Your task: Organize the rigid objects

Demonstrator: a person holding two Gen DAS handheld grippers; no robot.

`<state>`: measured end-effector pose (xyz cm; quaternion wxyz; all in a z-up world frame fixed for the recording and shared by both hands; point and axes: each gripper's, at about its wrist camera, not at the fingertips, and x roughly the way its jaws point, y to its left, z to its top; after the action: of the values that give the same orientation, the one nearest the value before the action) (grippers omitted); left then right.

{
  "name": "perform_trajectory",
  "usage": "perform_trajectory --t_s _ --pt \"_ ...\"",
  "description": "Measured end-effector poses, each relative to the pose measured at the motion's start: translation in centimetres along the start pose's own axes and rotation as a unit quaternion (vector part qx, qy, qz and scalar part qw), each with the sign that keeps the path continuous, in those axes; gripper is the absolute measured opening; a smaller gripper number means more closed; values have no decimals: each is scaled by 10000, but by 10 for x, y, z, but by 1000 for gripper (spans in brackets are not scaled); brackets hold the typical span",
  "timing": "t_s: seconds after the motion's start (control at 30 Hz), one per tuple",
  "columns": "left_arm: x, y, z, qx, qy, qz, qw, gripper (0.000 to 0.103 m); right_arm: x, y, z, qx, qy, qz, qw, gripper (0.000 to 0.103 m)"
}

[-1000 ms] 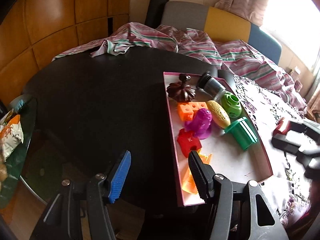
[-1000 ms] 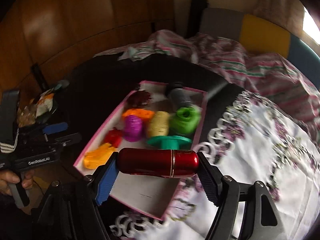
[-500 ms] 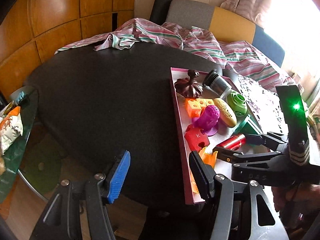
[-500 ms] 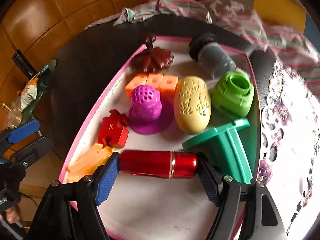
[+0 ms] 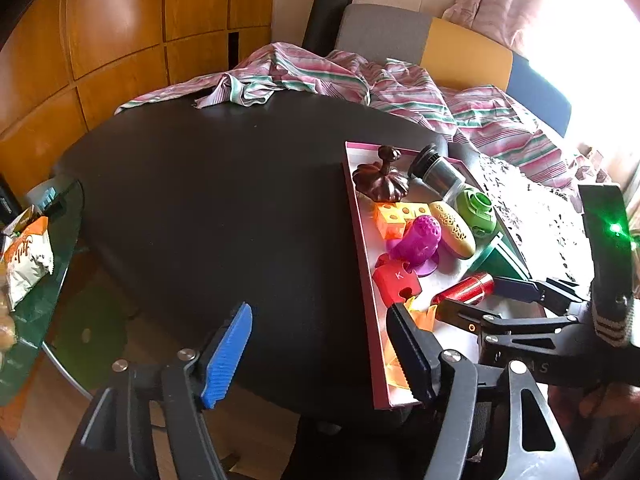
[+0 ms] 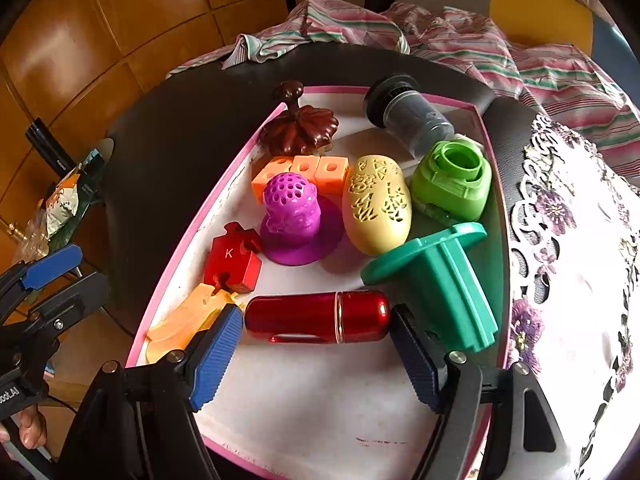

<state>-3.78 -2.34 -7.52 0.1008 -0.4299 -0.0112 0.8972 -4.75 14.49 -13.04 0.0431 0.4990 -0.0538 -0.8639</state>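
My right gripper (image 6: 316,320) is shut on a red metal cylinder (image 6: 316,322), held crosswise by its two ends, low over the near part of a pink-rimmed white tray (image 6: 192,236). Beyond the cylinder lie a teal flanged piece (image 6: 440,280), a red K block (image 6: 234,258), a purple figure (image 6: 296,216), a cream oval (image 6: 378,204) and a green cap (image 6: 452,182). My left gripper (image 5: 318,316) hangs over the black table (image 5: 220,200) beside the tray's left rim (image 5: 360,240). Its jaws are opening with nothing between them. The left wrist view shows the cylinder (image 5: 466,288) in the right gripper (image 5: 486,298).
Orange cubes (image 6: 304,170), a brown leaf piece (image 6: 300,130), a dark jar (image 6: 408,116) and yellow-orange pieces (image 6: 188,320) also lie in the tray. A lace floral cloth (image 6: 568,240) is to its right and striped fabric (image 5: 320,76) behind. A snack bag (image 5: 28,260) lies on a glass side table.
My right gripper has come down over the tray with the red cylinder and now sits low near the teal piece. The left gripper has stayed where it was.
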Motion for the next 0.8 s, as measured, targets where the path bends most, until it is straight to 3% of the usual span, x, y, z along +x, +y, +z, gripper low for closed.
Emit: perform_trajectory --t_s 0.27,0.43,0.6,0.8 --pt "-7 -7 -1 86 -135 146 9998 77 -20 -6 0 -1 -405 -366 9985 78" --pt "-13 -13 -1 115 -243 139 9995 88 -39 -4 -7 156 -797 -623 9947 78" --pt "-21 -20 -3 134 -384 103 9991 101 -59 -7 -13 538 -1266 -1040 9850 78" --pt "-29 -35 -6 288 -462 9 9985 103 -76 -17 -24 1037 -1563 -1372 9726 78"
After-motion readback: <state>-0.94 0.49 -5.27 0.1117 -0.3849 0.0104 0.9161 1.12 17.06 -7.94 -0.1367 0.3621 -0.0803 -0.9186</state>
